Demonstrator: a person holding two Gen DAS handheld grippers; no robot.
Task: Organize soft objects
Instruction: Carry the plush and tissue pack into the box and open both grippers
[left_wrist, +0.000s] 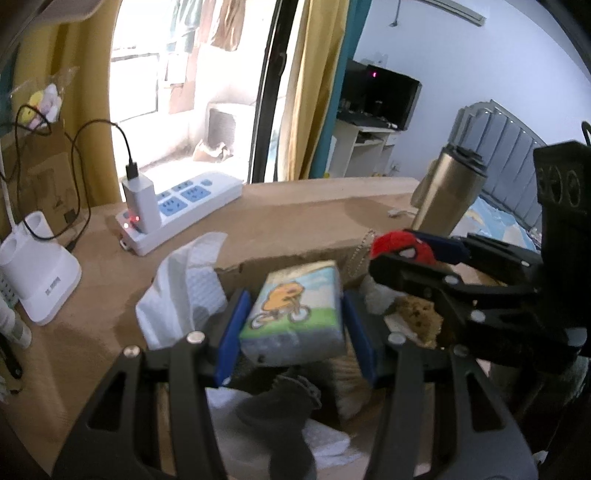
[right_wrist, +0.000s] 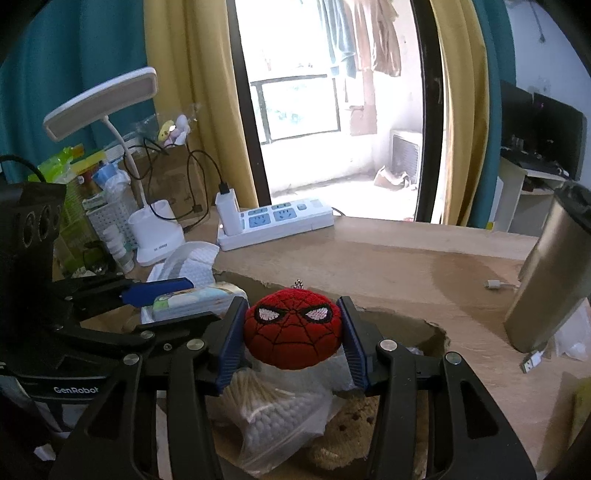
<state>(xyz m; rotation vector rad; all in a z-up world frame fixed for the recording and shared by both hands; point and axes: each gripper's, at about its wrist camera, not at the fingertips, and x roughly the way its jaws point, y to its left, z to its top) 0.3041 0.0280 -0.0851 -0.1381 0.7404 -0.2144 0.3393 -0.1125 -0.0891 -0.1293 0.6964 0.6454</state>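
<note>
Left wrist view shows the left gripper clamped on a tissue pack printed with a cartoon cyclist, its blue pads pressed against both long sides, held above an open cardboard box. At about 2 o'clock from the pack, the right gripper reaches in from the right with a red spider-mask plush between its fingers. Under the pack lie a dark sock and white padding, and a brown sponge sits at 3 o'clock. A crumpled white tissue lies at 9 o'clock on the wooden desk, with a white power strip at 11 o'clock and a steel tumbler at 1 o'clock. Right wrist view shows the right gripper closed on the plush, both pads touching its sides, over a bag of cotton swabs in the box; the left gripper with its pack sits at 9 o'clock.
</note>
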